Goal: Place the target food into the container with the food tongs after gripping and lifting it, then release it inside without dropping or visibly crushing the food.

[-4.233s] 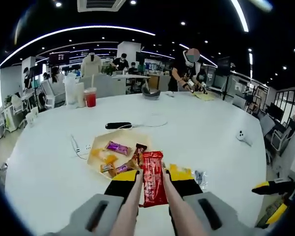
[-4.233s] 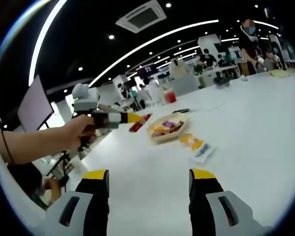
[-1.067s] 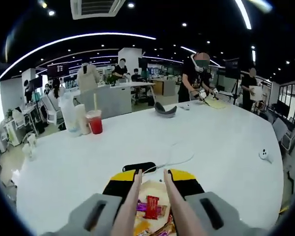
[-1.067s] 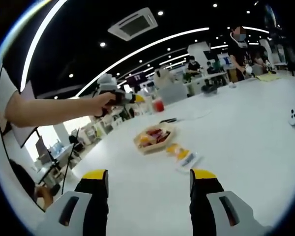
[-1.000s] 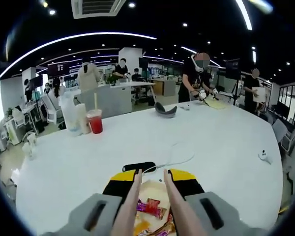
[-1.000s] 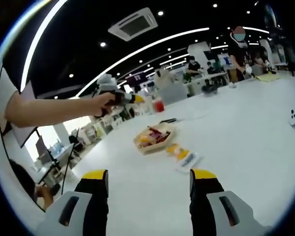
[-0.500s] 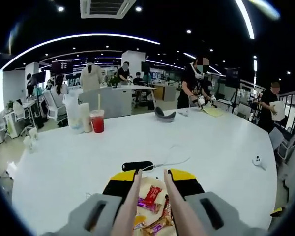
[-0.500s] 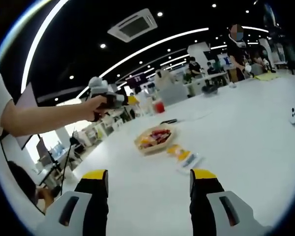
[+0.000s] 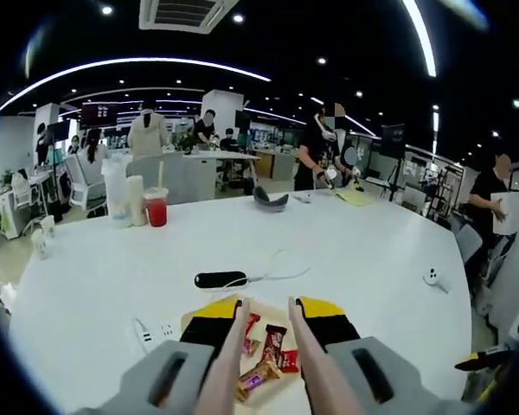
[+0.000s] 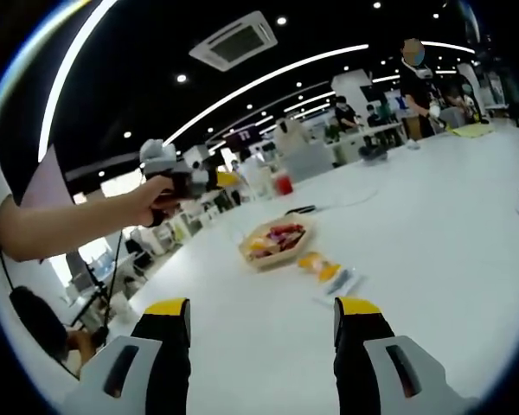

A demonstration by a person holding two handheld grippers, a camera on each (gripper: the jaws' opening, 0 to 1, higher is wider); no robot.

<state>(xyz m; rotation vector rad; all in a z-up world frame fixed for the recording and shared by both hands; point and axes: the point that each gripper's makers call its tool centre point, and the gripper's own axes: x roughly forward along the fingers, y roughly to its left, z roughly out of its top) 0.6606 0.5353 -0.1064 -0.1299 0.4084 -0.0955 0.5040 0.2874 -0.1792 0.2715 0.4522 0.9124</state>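
Note:
My left gripper (image 9: 265, 304) is shut on a pair of pale food tongs (image 9: 232, 350), whose two arms stand apart with nothing between them. Below the tongs lies a tan paper tray (image 9: 278, 383) with several wrapped snacks, among them a red packet (image 9: 274, 344). In the right gripper view the same tray (image 10: 275, 239) sits mid-table, and a hand holds the left gripper (image 10: 175, 175) up and to the left of it. A yellow snack packet (image 10: 325, 271) lies on the table just in front of the tray. My right gripper (image 10: 261, 316) is open and empty, near the table's front.
A black device (image 9: 221, 279) with a white cable lies beyond the tray, a white power strip (image 9: 154, 329) to its left. A red drink cup (image 9: 156, 207) and white cups (image 9: 118, 192) stand far left. A small white device (image 9: 431, 277) sits right. People stand at the far end.
The red packet, held in the tongs 4.2 s ago, now lies in the tray. The left gripper has drawn up and back from the tray. The right gripper has stayed open.

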